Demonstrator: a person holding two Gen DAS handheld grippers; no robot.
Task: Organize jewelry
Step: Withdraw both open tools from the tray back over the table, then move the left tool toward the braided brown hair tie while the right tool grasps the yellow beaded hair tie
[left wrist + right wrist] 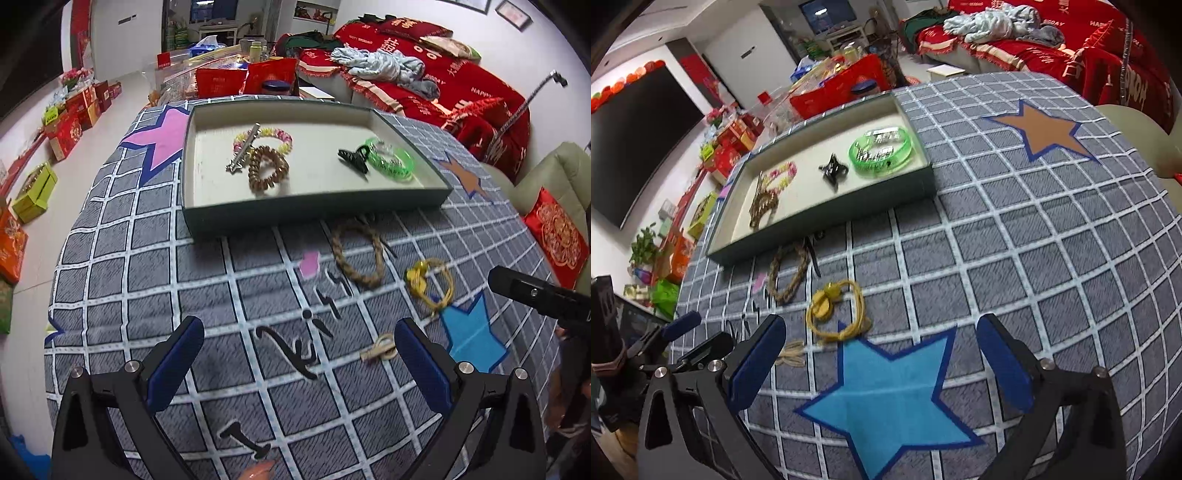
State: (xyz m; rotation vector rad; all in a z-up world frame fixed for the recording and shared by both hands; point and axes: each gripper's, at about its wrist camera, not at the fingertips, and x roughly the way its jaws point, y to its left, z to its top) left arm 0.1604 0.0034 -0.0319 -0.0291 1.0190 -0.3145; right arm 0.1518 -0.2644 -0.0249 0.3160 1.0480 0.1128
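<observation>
Hovering released over the table (110,258), left gripper (299,350) risks snagging cloth under the small knot loop (380,352) while braided bracelet (356,254) waits outside the tray (317,214), script unreadable; right view: right gripper (881,354) empty, spread wide, yellow cord bracelet (836,310) may slip, sofa "HAPPY".

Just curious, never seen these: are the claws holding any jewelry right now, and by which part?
Nothing is held. The left gripper and right gripper are both open and empty above the table.
</observation>
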